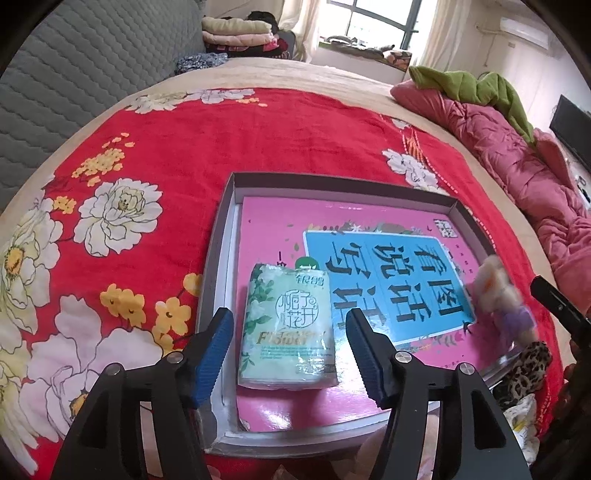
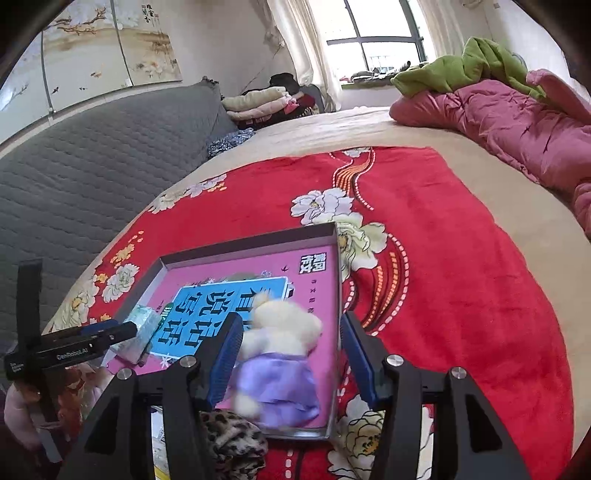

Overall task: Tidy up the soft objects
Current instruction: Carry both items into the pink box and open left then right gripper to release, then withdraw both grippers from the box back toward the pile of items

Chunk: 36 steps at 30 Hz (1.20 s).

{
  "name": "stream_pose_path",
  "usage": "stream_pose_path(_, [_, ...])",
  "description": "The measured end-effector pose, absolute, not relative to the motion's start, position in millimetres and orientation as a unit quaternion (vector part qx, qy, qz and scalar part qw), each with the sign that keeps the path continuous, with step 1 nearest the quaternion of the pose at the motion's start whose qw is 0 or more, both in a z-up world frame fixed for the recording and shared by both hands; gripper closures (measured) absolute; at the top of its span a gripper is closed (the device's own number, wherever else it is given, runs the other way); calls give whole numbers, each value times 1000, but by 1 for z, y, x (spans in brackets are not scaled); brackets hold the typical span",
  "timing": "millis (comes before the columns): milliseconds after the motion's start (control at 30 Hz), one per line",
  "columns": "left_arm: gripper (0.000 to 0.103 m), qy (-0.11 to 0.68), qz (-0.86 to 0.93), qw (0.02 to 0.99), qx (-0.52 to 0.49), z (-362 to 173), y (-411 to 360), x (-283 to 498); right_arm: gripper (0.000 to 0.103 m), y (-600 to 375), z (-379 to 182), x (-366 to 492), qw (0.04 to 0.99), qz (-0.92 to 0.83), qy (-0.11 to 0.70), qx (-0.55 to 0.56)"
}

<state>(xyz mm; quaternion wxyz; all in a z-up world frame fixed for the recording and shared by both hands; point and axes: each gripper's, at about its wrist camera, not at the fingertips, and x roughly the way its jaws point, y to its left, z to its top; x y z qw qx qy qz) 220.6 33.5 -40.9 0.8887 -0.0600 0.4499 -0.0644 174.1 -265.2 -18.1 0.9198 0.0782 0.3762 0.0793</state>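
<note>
A shallow grey box (image 1: 221,229) with a pink and blue printed bottom lies on the red flowered blanket; it also shows in the right wrist view (image 2: 243,245). A green tissue pack (image 1: 288,328) lies inside it near the left wall, between the fingers of my open left gripper (image 1: 290,332). The pack also shows in the right wrist view (image 2: 138,332). A cream plush bear in a purple dress (image 2: 275,354) is blurred, inside the box, between the fingers of my open right gripper (image 2: 291,347). It also shows in the left wrist view (image 1: 506,295).
A leopard-print cloth (image 2: 231,439) lies by the box's near corner. A pink quilt (image 2: 517,122) with a green garment (image 2: 465,62) lies along the right. A grey quilted headboard (image 1: 74,81) and folded clothes (image 1: 236,33) stand at the far left.
</note>
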Motion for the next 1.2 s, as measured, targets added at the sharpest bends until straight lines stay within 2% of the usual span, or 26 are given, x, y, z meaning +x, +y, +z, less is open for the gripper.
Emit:
stream_pose_path(433, [33, 424, -75, 899, -84, -17, 46, 208, 48, -269, -18, 171, 922, 66, 373, 76])
stream_pose_path(567, [33, 400, -70, 909, -91, -4, 53, 195, 40, -267, -15, 168, 926, 74, 363, 76])
stream_pose_path(633, [33, 391, -66, 913, -95, 1, 56, 190, 40, -265, -12, 166, 927, 78, 358, 74])
stream_pose_path(733, [24, 380, -60, 918, -98, 7, 58, 181, 40, -262, -8, 163, 931, 81, 349, 68])
stream_pose_path(1200, [24, 342, -22, 933, -108, 27, 60, 129, 37, -245, 16, 126, 942, 101, 317, 39])
